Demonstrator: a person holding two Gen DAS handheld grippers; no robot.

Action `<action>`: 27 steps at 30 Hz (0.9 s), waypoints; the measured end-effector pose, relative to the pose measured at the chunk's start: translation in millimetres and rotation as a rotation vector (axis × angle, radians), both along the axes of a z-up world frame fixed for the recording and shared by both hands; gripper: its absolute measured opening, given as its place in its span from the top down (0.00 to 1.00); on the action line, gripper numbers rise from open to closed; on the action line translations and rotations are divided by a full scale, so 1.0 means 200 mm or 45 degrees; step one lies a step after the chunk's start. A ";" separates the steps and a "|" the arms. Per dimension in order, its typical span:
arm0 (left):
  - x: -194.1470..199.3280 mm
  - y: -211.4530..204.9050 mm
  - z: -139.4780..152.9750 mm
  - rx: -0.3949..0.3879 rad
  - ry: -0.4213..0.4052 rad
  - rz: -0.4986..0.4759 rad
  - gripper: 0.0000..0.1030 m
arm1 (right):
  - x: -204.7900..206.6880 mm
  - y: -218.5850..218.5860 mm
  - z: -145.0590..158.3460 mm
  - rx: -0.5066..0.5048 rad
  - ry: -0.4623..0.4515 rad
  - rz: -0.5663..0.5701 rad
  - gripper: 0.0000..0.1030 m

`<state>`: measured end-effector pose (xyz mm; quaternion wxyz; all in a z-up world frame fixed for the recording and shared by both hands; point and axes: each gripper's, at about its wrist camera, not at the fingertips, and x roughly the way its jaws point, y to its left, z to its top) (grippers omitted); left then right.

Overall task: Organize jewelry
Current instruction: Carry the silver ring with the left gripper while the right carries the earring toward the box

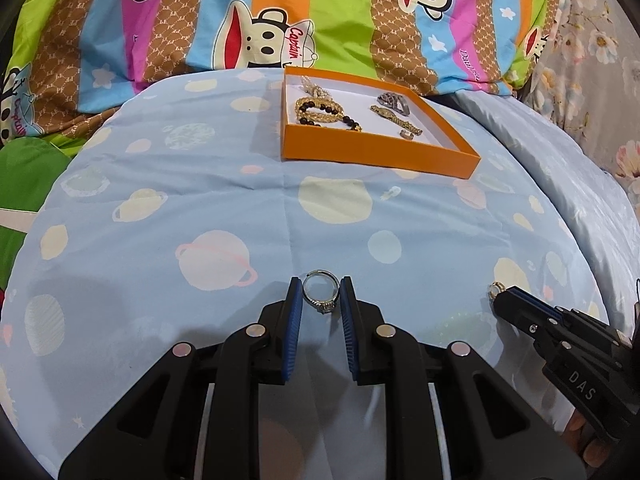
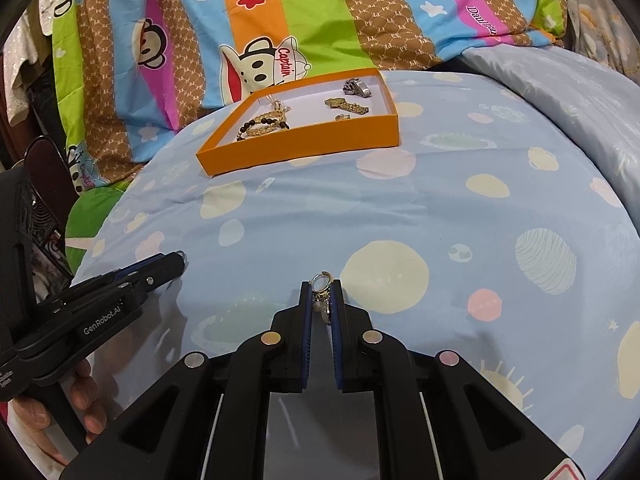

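An orange tray with a white floor sits on the light blue planet-print bedding. It holds beaded bracelets, a gold watch, a silver piece and a small ring. My left gripper is shut on a silver ring with a stone, just above the bedding. My right gripper is shut on a small gold earring with a dangling charm; it also shows in the left wrist view.
A striped cartoon-monkey quilt is heaped behind the tray. A floral cloth lies at the far right. The left gripper body and the hand holding it sit at the right wrist view's lower left.
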<state>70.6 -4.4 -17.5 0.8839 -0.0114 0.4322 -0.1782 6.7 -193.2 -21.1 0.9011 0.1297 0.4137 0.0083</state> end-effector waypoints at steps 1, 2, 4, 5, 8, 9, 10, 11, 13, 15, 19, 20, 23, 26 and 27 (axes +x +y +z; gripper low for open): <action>0.00 0.00 0.00 0.002 0.003 0.000 0.82 | 0.00 0.00 0.00 -0.001 0.001 0.000 0.92; 0.00 -0.01 0.00 0.005 0.004 -0.002 0.82 | 0.00 0.00 0.00 -0.002 0.001 0.001 0.92; 0.00 -0.01 0.00 0.015 0.000 -0.004 0.82 | 0.00 0.00 0.00 -0.007 0.008 0.007 0.92; 0.00 -0.02 0.00 0.017 -0.001 -0.007 0.82 | 0.00 0.00 -0.01 -0.008 0.008 0.008 0.92; -0.01 -0.02 0.01 0.014 -0.014 -0.008 0.82 | -0.01 0.01 0.01 -0.007 -0.002 0.013 0.92; -0.01 -0.02 0.01 0.023 -0.021 -0.005 0.82 | -0.01 0.01 0.01 -0.003 -0.007 0.015 0.92; -0.02 -0.03 0.02 0.027 -0.027 -0.008 0.82 | -0.01 0.01 0.02 0.008 -0.013 0.018 0.92; -0.02 -0.03 0.03 0.031 -0.033 -0.014 0.82 | -0.01 0.01 0.04 0.014 -0.023 0.021 0.92; -0.03 -0.04 0.04 0.034 -0.039 -0.016 0.82 | -0.01 0.02 0.08 0.012 -0.046 0.025 0.92; -0.02 -0.06 0.06 0.028 -0.035 -0.028 0.82 | 0.00 0.02 0.11 0.006 -0.069 0.028 0.92; -0.02 -0.09 0.10 0.032 -0.048 -0.054 0.82 | 0.02 0.01 0.17 0.010 -0.099 0.034 0.92; -0.01 -0.10 0.11 0.028 -0.053 -0.057 0.82 | 0.03 0.01 0.17 0.010 -0.102 0.037 0.92; 0.02 -0.11 0.14 0.025 -0.070 -0.057 0.82 | 0.07 0.01 0.17 -0.001 -0.101 0.040 0.92; 0.06 -0.11 0.09 0.039 -0.049 -0.044 0.82 | 0.11 0.00 0.11 0.000 -0.067 0.038 0.92; 0.07 -0.11 0.07 0.045 -0.035 -0.037 0.82 | 0.12 0.00 0.09 0.002 -0.051 0.036 0.92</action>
